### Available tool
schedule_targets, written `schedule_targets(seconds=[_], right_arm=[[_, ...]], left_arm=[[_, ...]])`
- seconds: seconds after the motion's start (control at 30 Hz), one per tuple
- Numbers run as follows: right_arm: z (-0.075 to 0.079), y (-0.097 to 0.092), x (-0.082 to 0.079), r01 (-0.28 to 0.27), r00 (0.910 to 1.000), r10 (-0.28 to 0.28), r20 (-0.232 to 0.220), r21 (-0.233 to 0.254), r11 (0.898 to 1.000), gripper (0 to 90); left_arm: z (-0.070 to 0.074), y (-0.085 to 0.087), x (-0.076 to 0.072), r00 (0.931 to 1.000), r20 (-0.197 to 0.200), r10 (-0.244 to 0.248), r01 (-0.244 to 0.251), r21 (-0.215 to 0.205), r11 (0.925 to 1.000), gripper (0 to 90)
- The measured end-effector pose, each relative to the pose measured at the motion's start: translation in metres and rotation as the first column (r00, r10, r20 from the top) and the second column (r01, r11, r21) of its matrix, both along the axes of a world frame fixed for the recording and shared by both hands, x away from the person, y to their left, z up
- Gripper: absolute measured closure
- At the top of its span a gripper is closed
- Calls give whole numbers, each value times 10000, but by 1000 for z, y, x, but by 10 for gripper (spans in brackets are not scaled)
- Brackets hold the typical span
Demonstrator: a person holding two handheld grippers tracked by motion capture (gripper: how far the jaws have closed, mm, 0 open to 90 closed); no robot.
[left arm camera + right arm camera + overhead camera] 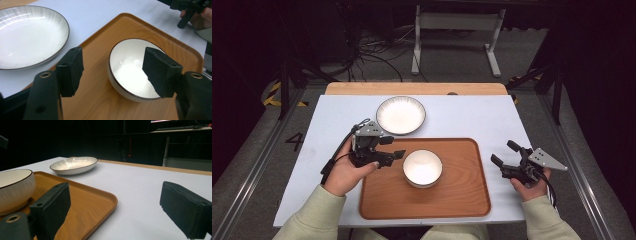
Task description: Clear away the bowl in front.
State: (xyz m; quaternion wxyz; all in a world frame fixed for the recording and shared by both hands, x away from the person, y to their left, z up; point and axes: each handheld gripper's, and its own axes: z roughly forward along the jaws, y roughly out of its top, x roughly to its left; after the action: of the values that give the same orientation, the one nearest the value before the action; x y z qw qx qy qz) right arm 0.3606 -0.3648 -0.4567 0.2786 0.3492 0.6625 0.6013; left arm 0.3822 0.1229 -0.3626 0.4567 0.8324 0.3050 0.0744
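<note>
Nearest, the left hand [346, 172] comes in from the bottom edge in a pale green sleeve, wrapped round the left gripper [396, 154], which lies roughly level and points toward the tray's middle. Jaws released, spread wide, nothing between the pads. From the left gripper view the white bowl [131, 71] sits ahead of and between the two black jaws, apart from both pads; the far pad overlaps the bowl's rim in the picture without pressing on it. Bowl has a dark rim line, stands upright and empty on the wooden tray [462, 195], left of the tray's centre.

Right hand [528, 187] rests low at the table's right edge, just off the tray, its right gripper [504, 153] aimed toward the left and slightly away. Jaws parted, gripping nothing; bare white tabletop [140, 187] lies between them, tray corner and bowl off to the near-left side.

Farther back, a shallow white plate [401, 115] sits on the table just beyond the tray's far-left corner, near it, whether touching I cannot tell.
</note>
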Motion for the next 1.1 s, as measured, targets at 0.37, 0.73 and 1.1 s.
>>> schedule_targets(seconds=[0.37, 0.73, 1.1], right_arm=[[0, 0, 0, 8, 10000, -8, 29, -3, 10000, 103], [0, 0, 0, 15, 10000, -15, 25, 14, 10000, 103], [0, 0, 0, 29, 10000, -29, 12, 25, 10000, 103]], left_arm=[[-6, 28, -7, 9922, 1201, 342, -277, -558, 9981, 252], [-15, 52, -13, 9898, 1292, 607, -504, -817, 9954, 244], [-33, 80, -21, 9832, 1421, 1142, -943, -1401, 9856, 231]])
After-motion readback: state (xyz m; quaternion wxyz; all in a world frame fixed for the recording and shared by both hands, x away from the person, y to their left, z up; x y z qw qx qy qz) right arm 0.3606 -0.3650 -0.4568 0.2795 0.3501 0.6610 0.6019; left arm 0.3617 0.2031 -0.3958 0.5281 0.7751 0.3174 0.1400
